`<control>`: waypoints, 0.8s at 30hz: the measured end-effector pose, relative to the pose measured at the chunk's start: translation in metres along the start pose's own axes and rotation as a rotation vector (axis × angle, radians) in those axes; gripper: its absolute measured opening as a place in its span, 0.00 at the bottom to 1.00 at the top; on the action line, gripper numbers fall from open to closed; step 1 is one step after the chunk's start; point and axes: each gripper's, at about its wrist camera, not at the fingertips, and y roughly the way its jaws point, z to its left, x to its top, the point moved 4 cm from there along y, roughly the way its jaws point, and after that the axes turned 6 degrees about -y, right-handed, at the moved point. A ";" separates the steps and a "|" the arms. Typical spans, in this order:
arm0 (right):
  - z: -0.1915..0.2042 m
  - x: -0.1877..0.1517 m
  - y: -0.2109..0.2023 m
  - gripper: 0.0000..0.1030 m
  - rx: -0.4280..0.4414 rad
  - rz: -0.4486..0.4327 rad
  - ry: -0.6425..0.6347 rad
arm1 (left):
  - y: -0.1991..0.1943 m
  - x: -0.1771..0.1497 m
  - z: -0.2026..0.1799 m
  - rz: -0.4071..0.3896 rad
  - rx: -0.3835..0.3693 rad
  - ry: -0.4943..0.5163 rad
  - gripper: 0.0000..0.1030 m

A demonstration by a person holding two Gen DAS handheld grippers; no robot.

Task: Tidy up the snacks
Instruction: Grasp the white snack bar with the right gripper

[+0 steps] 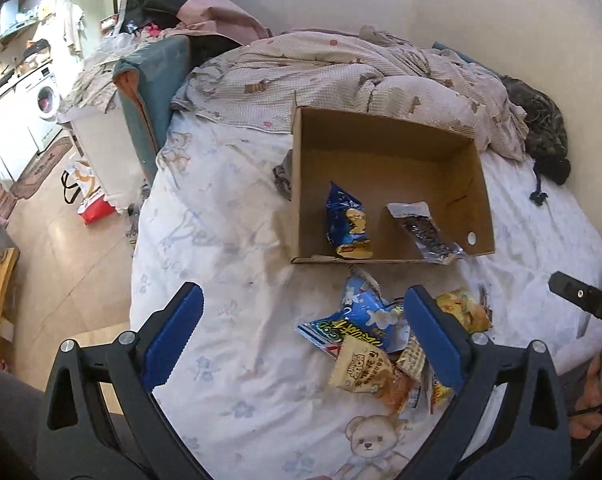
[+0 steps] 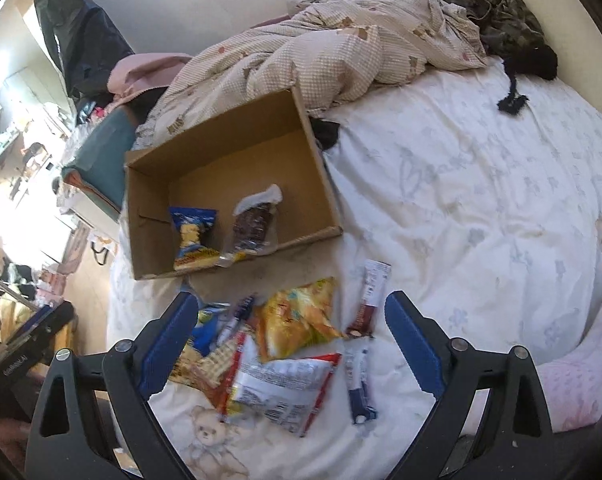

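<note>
An open cardboard box [image 1: 477,184] [image 2: 317,160] lies on the bed and holds a blue snack bag [image 1: 349,222] [image 2: 193,236] and a dark clear-wrapped snack [image 1: 425,232] [image 2: 253,224]. In front of it lies a pile of several snack packets: a blue-white bag [image 1: 365,320], a beige packet [image 1: 361,372], a yellow bag [image 2: 297,320], a silver red-edged packet [image 2: 281,392] and thin stick packs [image 2: 371,292]. My left gripper [image 1: 301,332] is open and empty above the sheet, left of the pile. My right gripper [image 2: 291,336] is open and empty over the pile.
A rumpled checked quilt [image 1: 341,72] [image 2: 333,48] and dark clothing [image 1: 541,128] lie behind the box. The bed's left edge drops to the floor, with a bag [image 1: 87,196] and white cabinet [image 1: 105,148]. The right gripper's body [image 1: 581,300] shows at the right.
</note>
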 end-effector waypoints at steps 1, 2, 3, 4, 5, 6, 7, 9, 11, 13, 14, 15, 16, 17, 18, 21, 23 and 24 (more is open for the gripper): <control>-0.006 -0.002 0.001 0.94 -0.009 0.011 0.008 | 0.002 0.000 0.000 0.004 0.005 0.001 0.96; -0.011 -0.004 0.003 0.94 -0.012 0.021 0.021 | 0.004 -0.001 0.001 0.010 0.010 0.000 0.96; -0.016 -0.005 0.004 0.94 -0.015 0.031 0.039 | 0.008 -0.003 0.003 0.024 0.030 -0.005 0.98; -0.021 -0.006 0.006 0.94 -0.016 0.040 0.056 | 0.012 -0.004 0.005 0.041 0.047 -0.016 1.00; -0.029 -0.007 0.009 0.94 -0.006 0.052 0.088 | 0.016 -0.006 0.008 0.058 0.050 -0.030 1.00; -0.032 -0.008 0.011 0.94 0.007 0.063 0.112 | 0.021 -0.008 0.011 0.087 0.044 -0.051 1.00; -0.038 -0.009 0.017 0.94 0.025 0.087 0.147 | 0.026 -0.010 0.013 0.114 0.037 -0.070 1.00; -0.046 -0.013 0.029 0.94 0.023 0.140 0.193 | 0.034 -0.013 0.014 0.155 0.024 -0.093 1.00; -0.053 -0.021 0.046 0.94 0.004 0.224 0.235 | 0.038 -0.015 0.014 0.168 0.033 -0.088 1.00; -0.058 -0.033 0.065 0.93 0.004 0.324 0.280 | 0.040 -0.017 0.014 0.181 0.033 -0.091 1.00; -0.060 -0.041 0.076 0.93 0.019 0.387 0.309 | 0.042 -0.018 0.015 0.192 0.030 -0.097 1.00; -0.060 -0.046 0.082 0.92 0.015 0.424 0.317 | 0.044 -0.020 0.017 0.205 0.028 -0.104 1.00; -0.061 -0.048 0.086 0.89 -0.014 0.438 0.310 | 0.046 -0.020 0.019 0.217 0.031 -0.113 1.00; -0.063 -0.048 0.086 0.86 -0.041 0.437 0.301 | 0.048 -0.021 0.022 0.225 0.035 -0.122 1.00; -0.064 -0.047 0.087 0.84 -0.086 0.437 0.276 | 0.050 -0.022 0.024 0.234 0.039 -0.132 1.00; -0.063 -0.054 0.098 0.62 -0.104 0.496 0.240 | 0.056 -0.022 0.029 0.256 0.060 -0.145 1.00; -0.055 -0.068 0.114 0.48 -0.102 0.588 0.187 | 0.058 -0.022 0.031 0.264 0.067 -0.151 1.00; -0.051 -0.072 0.119 0.45 -0.104 0.616 0.156 | 0.059 -0.021 0.031 0.266 0.067 -0.153 1.00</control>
